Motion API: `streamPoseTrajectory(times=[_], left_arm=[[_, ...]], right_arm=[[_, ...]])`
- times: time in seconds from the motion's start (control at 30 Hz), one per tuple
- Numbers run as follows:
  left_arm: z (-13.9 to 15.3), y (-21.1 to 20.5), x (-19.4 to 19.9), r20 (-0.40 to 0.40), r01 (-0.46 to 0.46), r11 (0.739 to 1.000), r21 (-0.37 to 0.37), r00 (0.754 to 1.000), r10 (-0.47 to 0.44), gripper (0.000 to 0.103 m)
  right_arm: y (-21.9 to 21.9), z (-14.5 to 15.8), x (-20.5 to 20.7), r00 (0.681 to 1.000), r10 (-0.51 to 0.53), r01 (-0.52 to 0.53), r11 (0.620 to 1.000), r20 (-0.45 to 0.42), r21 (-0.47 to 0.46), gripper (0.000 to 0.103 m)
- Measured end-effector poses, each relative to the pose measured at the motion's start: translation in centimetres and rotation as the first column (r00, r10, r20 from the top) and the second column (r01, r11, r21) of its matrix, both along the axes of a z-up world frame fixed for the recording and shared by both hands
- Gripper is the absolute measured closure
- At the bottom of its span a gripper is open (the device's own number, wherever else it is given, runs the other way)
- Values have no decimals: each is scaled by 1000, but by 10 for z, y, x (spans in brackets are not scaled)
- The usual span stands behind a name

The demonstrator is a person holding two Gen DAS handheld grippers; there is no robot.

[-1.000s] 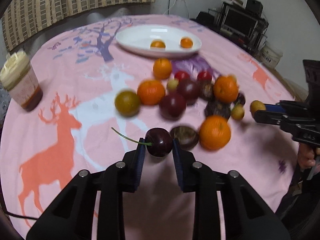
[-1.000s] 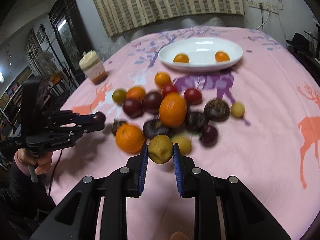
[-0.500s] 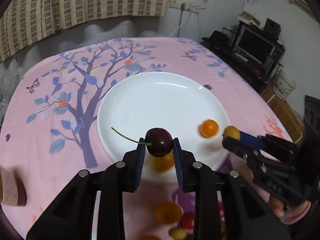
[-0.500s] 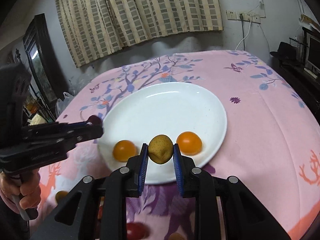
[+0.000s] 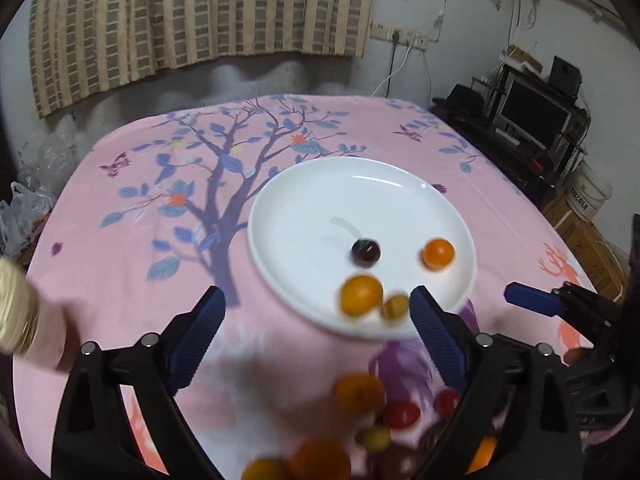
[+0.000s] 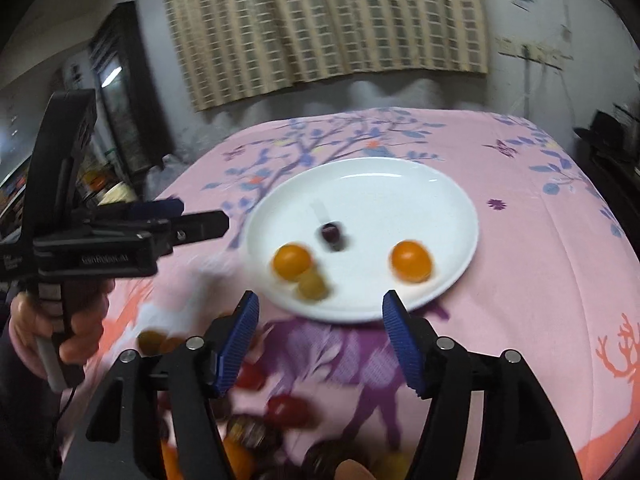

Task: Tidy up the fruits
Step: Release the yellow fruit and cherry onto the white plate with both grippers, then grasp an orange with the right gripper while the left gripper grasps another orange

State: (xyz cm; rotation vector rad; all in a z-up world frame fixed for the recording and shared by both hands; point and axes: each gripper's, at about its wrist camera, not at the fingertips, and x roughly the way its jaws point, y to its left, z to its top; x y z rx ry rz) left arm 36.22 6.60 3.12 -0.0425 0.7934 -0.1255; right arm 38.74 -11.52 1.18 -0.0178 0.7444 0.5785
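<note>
Left hand-held gripper (image 5: pixel 316 312) – jaws spread wide, just been opening, nothing between them; it hangs over the table (image 5: pixel 120 280) at the near rim of the plate (image 5: pixel 360 184). Its blue pads (image 5: pixel 196 332) frame the plate's near edge in the left wrist view. Right hand-held gripper (image 6: pixel 320 320) – jaws partly apart, just been opening too, nothing held; it sits over the near edge of the same plate. In the left wrist view the right one shows at the right edge, blue tip toward the plate; in the right wrist view the left one shows at the left edge, gripped by a hand (image 6: pixel 48 320).

Plate lies around the middle of the table, toward the far edge, on a pink cloth with a tree print. On the plate: cherry (image 5: pixel 365 252) near the middle, stem blurred, pointing to the far side; one orange (image 5: pixel 438 254) toward the plate's right rim; another orange (image 5: pixel 361 295) near the near rim; yellow fruit (image 5: pixel 394 307) just beside that second orange, at the near rim, blurred. Whether the two touch, cannot tell.

Fruit pile (image 5: pixel 360 420) – oranges, red and dark ones, all blurred – on the table nearer than the plate. Jar (image 5: pixel 16 312) at the table's left edge, blurred. Curtain (image 5: pixel 192 12) on the wall beyond the far edge.
</note>
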Motion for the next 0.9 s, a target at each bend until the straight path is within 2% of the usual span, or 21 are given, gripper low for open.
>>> streamPoseTrajectory(times=[0.07, 0.2, 0.33, 0.43, 0.57, 0.63, 0.7, 0.73, 0.83, 0.9], left_arm=[[0, 8, -36, 11, -6, 999, -43, 1000, 7, 11], [-5, 17, -100, 43, -77, 992, -97, 996, 82, 11], [-12, 13, -150, 64, -98, 992, -78, 993, 103, 11], [-16, 3, -178, 79, -62, 997, -50, 995, 65, 11], [-23, -14, -201, 88, -9, 1000, 16, 996, 8, 11], [-26, -24, -203, 83, 20, 999, 37, 996, -23, 11], [-30, -32, -204, 83, 50, 998, 46, 995, -53, 11], [-32, -35, -204, 84, 62, 997, 53, 994, -66, 11], [-39, -46, -199, 72, 84, 993, 85, 993, -90, 11], [-44, -51, -196, 57, 111, 989, 95, 991, -117, 15]], right_arm=[[-2, -8, -27, 1000, 14, -14, 1000, 17, -5, 38], [0, -22, -56, 997, 77, -77, 997, -30, -11, 38], [10, -25, -77, 987, 156, -157, 986, -25, -53, 38], [20, -27, -90, 982, 190, -189, 976, 2, -112, 38], [27, -31, -101, 975, 222, -216, 963, 16, -159, 38], [27, -34, -99, 973, 231, -228, 960, -1, -161, 45], [26, -36, -96, 973, 231, -231, 961, -15, -155, 59], [25, -37, -95, 973, 230, -231, 961, -23, -153, 62], [20, -36, -94, 974, 227, -228, 964, -23, -138, 64], [15, -32, -93, 976, 217, -217, 970, -15, -112, 64]])
